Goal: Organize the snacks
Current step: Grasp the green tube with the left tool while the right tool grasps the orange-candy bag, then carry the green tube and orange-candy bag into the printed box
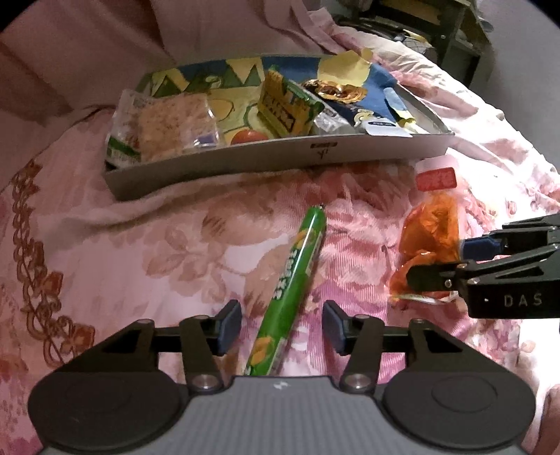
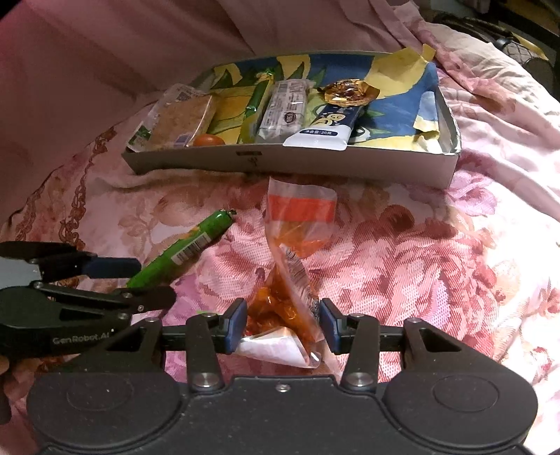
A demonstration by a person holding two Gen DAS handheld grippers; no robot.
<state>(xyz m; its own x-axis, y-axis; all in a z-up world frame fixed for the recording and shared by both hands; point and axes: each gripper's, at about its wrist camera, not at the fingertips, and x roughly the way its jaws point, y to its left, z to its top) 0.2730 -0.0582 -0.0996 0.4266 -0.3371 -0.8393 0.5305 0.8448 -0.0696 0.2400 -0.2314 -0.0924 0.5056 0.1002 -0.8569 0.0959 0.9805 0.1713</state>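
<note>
A green sausage stick (image 1: pixel 292 287) lies on the pink floral bedspread, between the open jaws of my left gripper (image 1: pixel 281 327); it also shows in the right wrist view (image 2: pixel 182 253). A clear bag of orange snacks (image 2: pixel 292 266) lies between the open jaws of my right gripper (image 2: pixel 284 325); it also shows in the left wrist view (image 1: pixel 428 241), where the right gripper (image 1: pixel 441 260) straddles it. A shallow grey box (image 1: pixel 280 157) beyond holds several snacks; it also shows in the right wrist view (image 2: pixel 297 164).
In the box are a rice cracker pack (image 1: pixel 171 122), a yellow-green pack (image 1: pixel 283 105), a gold-wrapped sweet (image 2: pixel 350 91), a white-blue pouch (image 2: pixel 327 129) and a small tomato (image 2: pixel 209 140). Pink bedding (image 2: pixel 420 262) surrounds everything. Dark furniture (image 1: pixel 444 28) stands at the back right.
</note>
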